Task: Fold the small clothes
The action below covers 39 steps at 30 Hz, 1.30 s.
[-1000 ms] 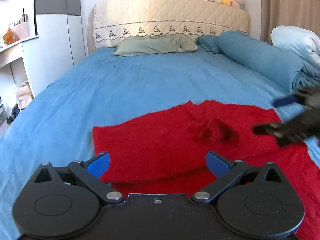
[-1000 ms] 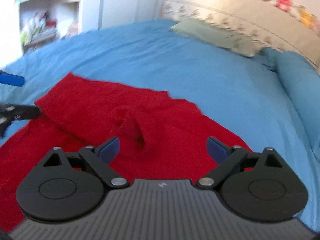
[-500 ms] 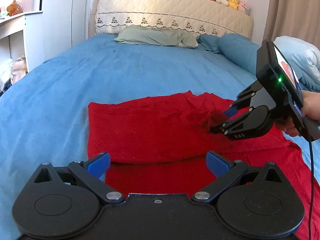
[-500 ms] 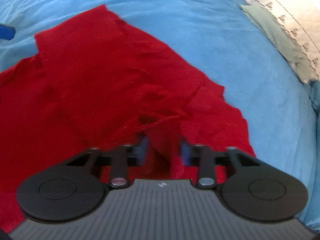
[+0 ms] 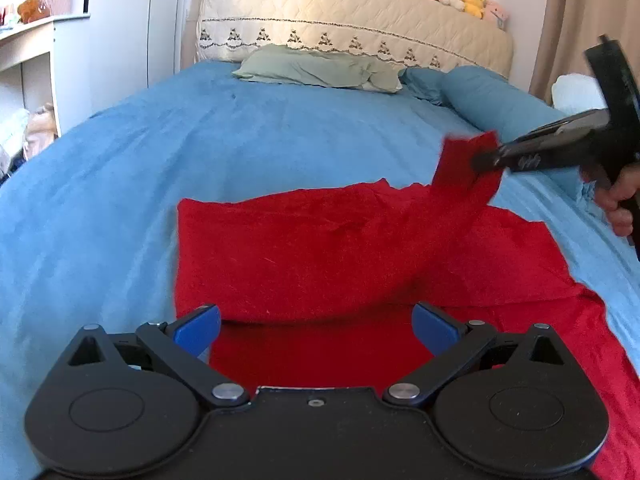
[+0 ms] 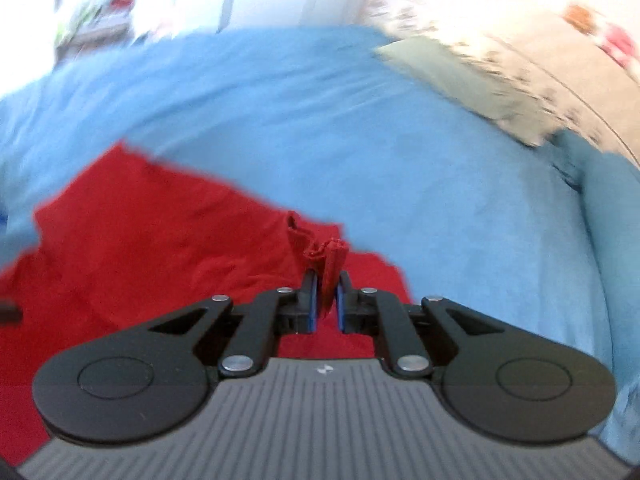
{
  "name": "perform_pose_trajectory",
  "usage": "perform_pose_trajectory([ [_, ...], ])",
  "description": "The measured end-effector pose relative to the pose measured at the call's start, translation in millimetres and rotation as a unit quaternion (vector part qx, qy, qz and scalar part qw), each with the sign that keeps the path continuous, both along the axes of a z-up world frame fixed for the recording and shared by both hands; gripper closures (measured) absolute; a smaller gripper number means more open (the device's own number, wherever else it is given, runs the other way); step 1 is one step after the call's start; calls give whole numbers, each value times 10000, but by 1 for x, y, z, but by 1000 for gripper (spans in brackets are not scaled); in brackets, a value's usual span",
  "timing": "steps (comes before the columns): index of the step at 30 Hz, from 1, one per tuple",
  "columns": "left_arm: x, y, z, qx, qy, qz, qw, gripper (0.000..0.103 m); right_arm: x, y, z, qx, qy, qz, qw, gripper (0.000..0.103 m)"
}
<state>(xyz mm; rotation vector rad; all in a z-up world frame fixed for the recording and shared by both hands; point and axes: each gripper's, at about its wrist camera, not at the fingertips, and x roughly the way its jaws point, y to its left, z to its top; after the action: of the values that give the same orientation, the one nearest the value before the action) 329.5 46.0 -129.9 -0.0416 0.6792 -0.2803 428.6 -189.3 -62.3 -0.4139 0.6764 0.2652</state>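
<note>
Here, a red garment (image 5: 320, 248) lies spread on a blue bedspread (image 5: 240, 128). The left gripper (image 5: 316, 328) hovers with jaws spread wide, the garment's folded edge just ahead of them. The right gripper (image 6: 325, 300) has its jaws pinching a bunched strip of the garment, lifted clear of the bedspread.

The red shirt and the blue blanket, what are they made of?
The red shirt looks like soft knit fabric, maybe cotton: matte, fuzzy edges, and it bunches where the right gripper pinches it. The blue blanket looks like brushed, velvety cloth, matte and slightly napped.
</note>
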Motion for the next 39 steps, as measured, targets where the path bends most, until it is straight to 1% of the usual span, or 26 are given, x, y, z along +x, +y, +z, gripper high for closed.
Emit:
perform_pose_trajectory([
  [3,2,-2,-2,55,35,20,10000,0,-4,-30,12,368,-256,-444,9980,79],
  [6,5,-3,-5,104,71,14,9999,0,-12,-61,15,709,-341,-893,9929,79],
  [9,8,-4,-10,154,132,8,9998,0,-23,-87,7,989,-343,-1254,9866,79],
  [14,15,-5,-17,229,221,-5,9995,0,-38,-118,-21,1317,-178,-1679,9768,79],
  [16,17,-6,-18,248,215,4,9995,0,-48,-128,-21,1550,-323,-1795,9709,79],
  [18,17,-8,-18,238,198,3,9995,0,-57,-136,-19,1884,-479,-1918,9620,79],
  [19,18,-8,-18,238,193,5,9995,0,-61,-140,-18,1961,-536,-1988,9587,79],
  [20,20,-8,-19,241,191,8,9995,0,-64,-144,-21,2003,-546,-2050,9565,79],
  [23,25,-11,-22,250,214,14,9995,0,-64,-148,-42,1859,-240,-2251,9561,79],
  [24,27,-13,-21,249,211,25,9995,0,-64,-151,-51,1846,-177,-2363,9538,79],
  [27,32,-15,-19,167,188,8,9997,0,-64,-161,-71,2047,-43,-2756,9392,78],
  [29,37,-17,-18,148,143,-18,9998,0,-65,-166,-83,2088,66,-2893,9342,77],
  [32,46,-24,-15,238,52,-72,9997,0,-75,-166,-92,1978,-18,-2872,9372,75],
  [33,50,-27,-14,284,5,-103,9995,0,-77,-166,-92,1961,-72,-2874,9375,69],
  [35,57,-32,-12,406,-113,-131,9990,0,-79,-168,-93,1871,-103,-2877,9392,63],
  [37,64,-37,-11,494,-189,-135,9985,0,-80,-167,-88,1536,-221,-2850,9459,48],
  [38,67,-38,-10,504,-207,-148,9984,0,-82,-164,-85,1316,-362,-2879,9479,30],
  [39,70,-39,-10,491,-205,-159,9985,0,-85,-161,-81,1115,-604,-2852,9500,15],
])
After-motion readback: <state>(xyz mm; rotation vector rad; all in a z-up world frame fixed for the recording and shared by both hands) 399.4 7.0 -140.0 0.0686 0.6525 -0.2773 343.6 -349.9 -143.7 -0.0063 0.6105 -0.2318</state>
